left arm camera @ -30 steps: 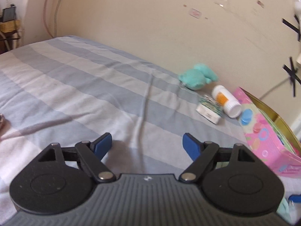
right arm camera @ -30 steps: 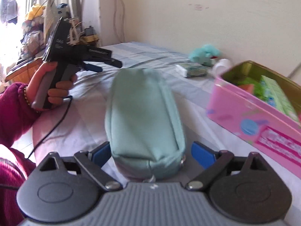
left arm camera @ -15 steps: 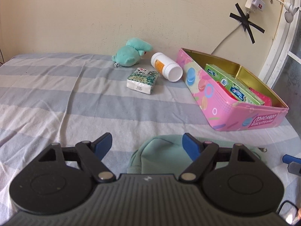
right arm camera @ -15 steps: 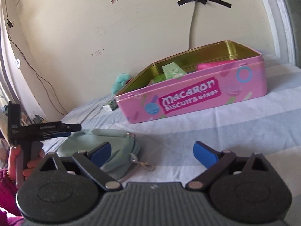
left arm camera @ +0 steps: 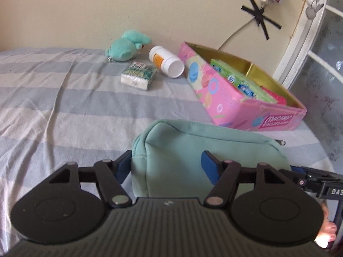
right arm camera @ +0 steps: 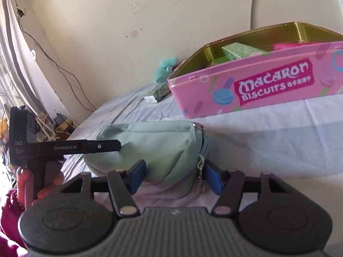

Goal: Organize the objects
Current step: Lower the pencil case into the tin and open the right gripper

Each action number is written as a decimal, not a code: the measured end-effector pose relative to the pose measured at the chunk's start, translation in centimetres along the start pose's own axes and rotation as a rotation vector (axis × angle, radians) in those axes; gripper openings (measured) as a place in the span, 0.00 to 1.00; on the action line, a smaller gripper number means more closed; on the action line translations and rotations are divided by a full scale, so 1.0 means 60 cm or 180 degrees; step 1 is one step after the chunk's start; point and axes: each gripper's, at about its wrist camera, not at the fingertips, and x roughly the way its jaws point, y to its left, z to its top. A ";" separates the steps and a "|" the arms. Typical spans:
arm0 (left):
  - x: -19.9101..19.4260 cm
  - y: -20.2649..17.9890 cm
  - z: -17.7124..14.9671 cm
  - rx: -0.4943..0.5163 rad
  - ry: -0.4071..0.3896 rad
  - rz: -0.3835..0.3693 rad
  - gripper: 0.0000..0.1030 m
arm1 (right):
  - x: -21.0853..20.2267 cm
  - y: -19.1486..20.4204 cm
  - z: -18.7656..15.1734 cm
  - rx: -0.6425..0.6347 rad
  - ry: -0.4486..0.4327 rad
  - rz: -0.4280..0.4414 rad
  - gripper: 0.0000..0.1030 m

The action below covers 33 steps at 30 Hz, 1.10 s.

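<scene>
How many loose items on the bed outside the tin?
4: mint pouch nearest, between both grippers; tissue pack, white bottle lying beside the pink tin, teal plush by the wall. More may sit behind the tin.

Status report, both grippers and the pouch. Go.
Left gripper open, straddling mint-green fabric zip pouch. Right gripper open around its zipper end. Pouch flat on striped bedsheet. Nothing blocking.

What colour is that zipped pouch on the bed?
Pale mint green pouch, clearest in the left wrist view.
</scene>
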 end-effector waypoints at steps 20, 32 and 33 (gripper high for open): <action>0.302 -0.297 0.269 0.0799 -0.0488 0.0128 0.70 | 0.000 -0.158 0.175 -0.0074 -0.1216 -0.1314 0.75; 0.235 -0.301 0.218 0.0723 -0.0553 0.0255 0.72 | -0.022 -0.118 0.135 -0.0550 -0.1589 -0.1436 0.88; 0.221 -0.301 0.207 0.0736 -0.0567 0.0273 0.72 | -0.022 -0.116 0.132 -0.0550 -0.1590 -0.1409 0.88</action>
